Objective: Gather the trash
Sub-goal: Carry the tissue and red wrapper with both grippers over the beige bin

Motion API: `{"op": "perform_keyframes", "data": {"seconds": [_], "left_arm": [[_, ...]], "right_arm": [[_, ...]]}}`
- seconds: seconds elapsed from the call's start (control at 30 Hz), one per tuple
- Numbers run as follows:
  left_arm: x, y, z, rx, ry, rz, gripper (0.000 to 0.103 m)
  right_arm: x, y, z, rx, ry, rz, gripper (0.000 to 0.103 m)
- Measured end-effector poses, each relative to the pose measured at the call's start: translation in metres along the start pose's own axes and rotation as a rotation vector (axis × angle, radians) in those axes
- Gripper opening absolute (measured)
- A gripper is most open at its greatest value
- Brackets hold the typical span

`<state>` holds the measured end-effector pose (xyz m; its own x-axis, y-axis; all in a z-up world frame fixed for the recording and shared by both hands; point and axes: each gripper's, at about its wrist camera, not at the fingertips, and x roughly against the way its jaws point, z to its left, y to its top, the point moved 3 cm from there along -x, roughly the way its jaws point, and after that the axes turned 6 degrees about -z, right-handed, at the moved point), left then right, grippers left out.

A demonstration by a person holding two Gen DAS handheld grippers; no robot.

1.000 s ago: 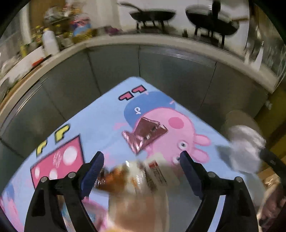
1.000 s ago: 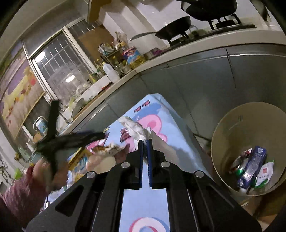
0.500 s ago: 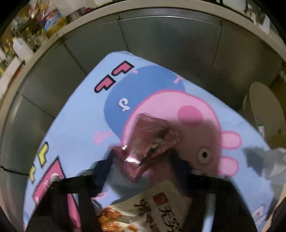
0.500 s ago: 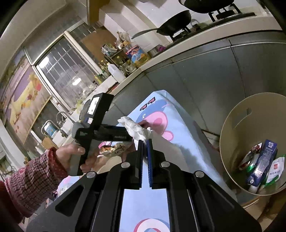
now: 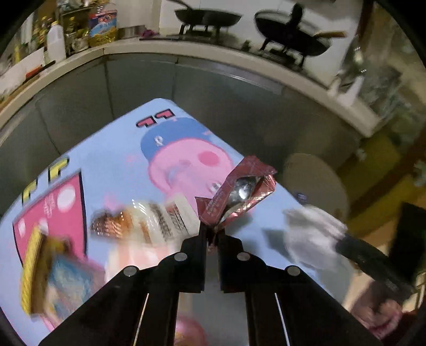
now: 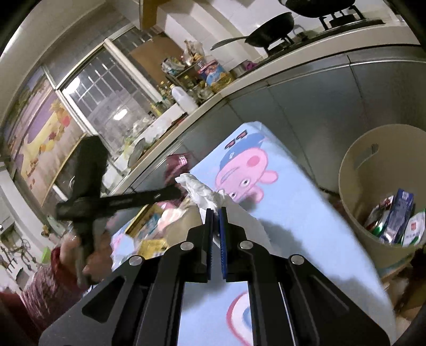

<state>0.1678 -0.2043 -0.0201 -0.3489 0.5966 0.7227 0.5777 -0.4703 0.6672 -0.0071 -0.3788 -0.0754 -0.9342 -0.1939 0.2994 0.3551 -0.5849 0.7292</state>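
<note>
In the left wrist view my left gripper (image 5: 211,234) has its jaws closing, pinched on the bottom corner of a red foil wrapper (image 5: 239,191) that stands up above the pig-print tablecloth (image 5: 106,165). My right gripper (image 6: 216,213) is shut on a crumpled white tissue (image 6: 205,191). The left wrist view shows that tissue (image 5: 311,231) blurred at the right. A beige bin (image 6: 372,165) stands past the table's right edge and holds several packets. From the right wrist view the left gripper (image 6: 178,190) carries the wrapper (image 6: 177,162) over the table's far left.
A brown and white snack bag (image 5: 149,221) and a yellow-blue packet (image 5: 45,271) lie blurred on the cloth. Grey cabinets (image 5: 213,101) run behind the table under a counter with woks (image 5: 207,16) and bottles. A person's sleeve (image 6: 45,282) is at the left.
My left gripper went from open over the snack bag forward to the red wrapper, closed on it and lifted it off the cloth. The right gripper still holds the tissue.
</note>
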Motion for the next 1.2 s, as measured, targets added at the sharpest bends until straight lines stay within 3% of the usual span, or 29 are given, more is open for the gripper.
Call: {"op": "perform_keyframes", "data": {"seconds": [0.27,0.43,0.6,0.83,1.03,1.2], "left_arm": [[0.055,-0.102,-0.029,0.068,-0.029,-0.053,0.007],[0.069,-0.158,-0.028,0.123,-0.027,0.005,0.007],[0.065,-0.174,-0.024,0.146,-0.014,0.041,0.007],[0.043,-0.136,-0.041,0.099,-0.034,0.05,0.007],[-0.008,-0.056,-0.083,0.005,-0.1,0.058,0.007],[-0.067,0.016,-0.141,-0.085,-0.163,0.068,0.007]], "right_arm": [[0.014,-0.042,0.023,0.025,0.033,0.101,0.004],[0.023,-0.06,0.036,0.042,0.049,0.143,0.004],[0.034,-0.052,0.04,0.047,0.066,0.112,0.004],[0.05,-0.002,0.018,0.075,0.027,-0.012,0.004],[0.071,0.05,-0.042,0.042,-0.114,-0.148,0.004],[0.094,0.084,-0.107,-0.013,-0.246,-0.233,0.004]]}}
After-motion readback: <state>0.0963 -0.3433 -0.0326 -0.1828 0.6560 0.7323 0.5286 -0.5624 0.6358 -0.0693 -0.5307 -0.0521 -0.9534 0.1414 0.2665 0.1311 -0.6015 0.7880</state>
